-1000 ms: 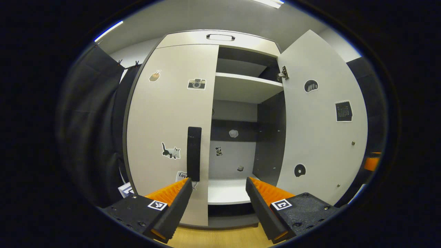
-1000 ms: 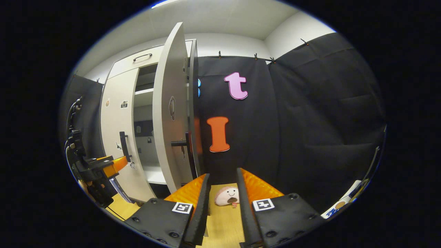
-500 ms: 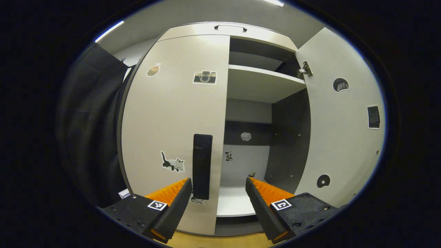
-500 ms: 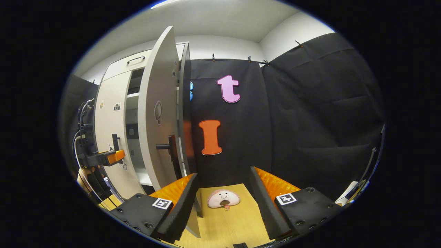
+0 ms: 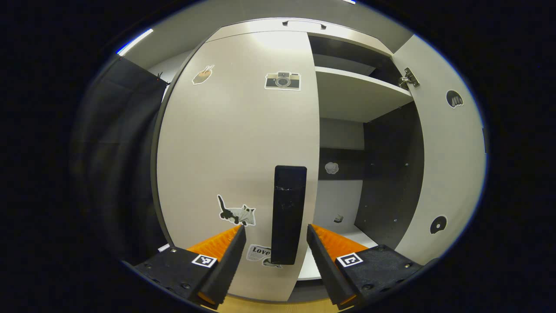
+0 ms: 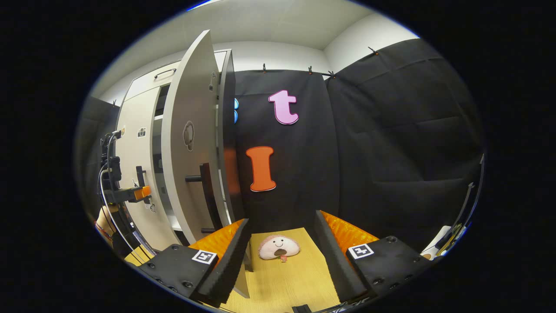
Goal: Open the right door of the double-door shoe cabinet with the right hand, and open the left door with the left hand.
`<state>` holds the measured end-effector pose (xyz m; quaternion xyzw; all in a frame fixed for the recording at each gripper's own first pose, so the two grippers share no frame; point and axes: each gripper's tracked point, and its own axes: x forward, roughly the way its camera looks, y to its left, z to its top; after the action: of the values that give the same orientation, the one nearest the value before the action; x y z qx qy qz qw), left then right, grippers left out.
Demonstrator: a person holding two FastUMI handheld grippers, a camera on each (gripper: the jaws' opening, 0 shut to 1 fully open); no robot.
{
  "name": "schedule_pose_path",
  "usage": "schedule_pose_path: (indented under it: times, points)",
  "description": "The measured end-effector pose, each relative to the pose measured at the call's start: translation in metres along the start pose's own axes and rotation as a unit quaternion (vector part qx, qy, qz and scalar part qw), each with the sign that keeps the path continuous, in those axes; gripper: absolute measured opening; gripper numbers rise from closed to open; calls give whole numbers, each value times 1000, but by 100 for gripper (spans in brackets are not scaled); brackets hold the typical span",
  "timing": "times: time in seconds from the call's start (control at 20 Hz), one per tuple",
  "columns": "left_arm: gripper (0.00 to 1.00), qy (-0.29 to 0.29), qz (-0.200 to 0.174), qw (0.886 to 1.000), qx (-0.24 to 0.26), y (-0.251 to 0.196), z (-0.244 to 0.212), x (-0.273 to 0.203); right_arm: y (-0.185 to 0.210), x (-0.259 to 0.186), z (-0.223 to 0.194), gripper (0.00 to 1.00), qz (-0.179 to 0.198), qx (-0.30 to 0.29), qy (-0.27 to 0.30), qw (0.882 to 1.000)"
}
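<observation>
Closer now to the black bar handle [image 5: 288, 214] on the shut pale-grey left cabinet door [image 5: 236, 143]: left hand-held gripper [image 5: 274, 234], spread wide, handle between its fingers, untouched. Right hand-held gripper [image 6: 282, 230] released too, beside the swung-open pale-grey right cabinet door [image 6: 187, 143].

A round pink plush toy [image 6: 279, 246] with a smiling face lies on the light wooden floor [image 6: 295, 282], at the foot of the black cloth wall [image 6: 391, 143] and just in front of it. Small clips [image 6: 309, 69] pin the cloth's top edge below the white wall [image 6: 278, 54]. Above that runs a pale ceiling [image 6: 278, 21]. A ceiling light strip [image 5: 134, 41] glows up high.
</observation>
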<state>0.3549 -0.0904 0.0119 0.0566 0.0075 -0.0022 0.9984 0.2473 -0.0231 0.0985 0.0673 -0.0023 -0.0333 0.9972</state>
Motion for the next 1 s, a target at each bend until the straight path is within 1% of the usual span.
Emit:
schedule_pose_path:
  times: [0.1, 0.15, 0.25, 0.4, 0.45, 0.5, 0.55, 0.6, 0.65, 0.7, 0.75, 0.85, 0.9, 0.95, 1.0]
  points:
    - [69, 7, -6, 1000, -2, -3, -3, 4, 0, -1, -1, 95, -1, 2, 2, 1000]
    - [71, 7, -6, 1000, -1, -3, -3, 5, 0, -1, 0, 95, -1, 3, 2, 1000]
    - [69, 6, -7, 1000, 0, -6, -3, 6, -4, -3, -1, 95, -5, 4, 2, 1000]
    - [67, 9, -9, 1000, 4, -7, -3, 9, -9, -7, -3, 95, -12, 6, 4, 1000]
    - [61, 10, -8, 1000, 4, -8, -4, 9, -9, -8, -3, 95, -13, 7, 5, 1000]
    - [57, 9, -7, 1000, 5, -8, -3, 10, -11, -10, -3, 95, -15, 9, 5, 1000]
    - [51, 6, -5, 1000, 8, -6, -1, 11, -12, -10, -3, 87, -17, 10, 6, 1000]
    - [48, 7, -11, 1000, 7, -6, -2, 12, -13, -12, -4, 95, -19, 8, 8, 1000]
    - [41, 9, -16, 1000, 4, -9, -2, 11, -13, -14, -3, 91, -20, 5, 8, 1000]
    - [37, 10, -20, 1000, 6, -9, -2, 12, -13, -15, -2, 87, -21, 2, 6, 1000]
    - [35, 13, -23, 1000, 10, -10, -3, 11, -12, -15, -1, 95, -22, -1, 3, 1000]
    - [33, 13, -22, 1000, 13, -9, -3, 12, -10, -19, -1, 97, -22, -7, 0, 1000]
    - [33, 13, -20, 1000, 11, -9, -3, 11, -9, -20, -1, 97, -22, -9, 0, 1000]
    - [30, 13, -16, 1000, 9, -9, -3, 11, -9, -22, -2, 89, -21, -10, 0, 1000]
    - [29, 14, -14, 1000, 8, -8, -4, 9, -9, -24, -2, 89, -21, -9, 0, 1000]
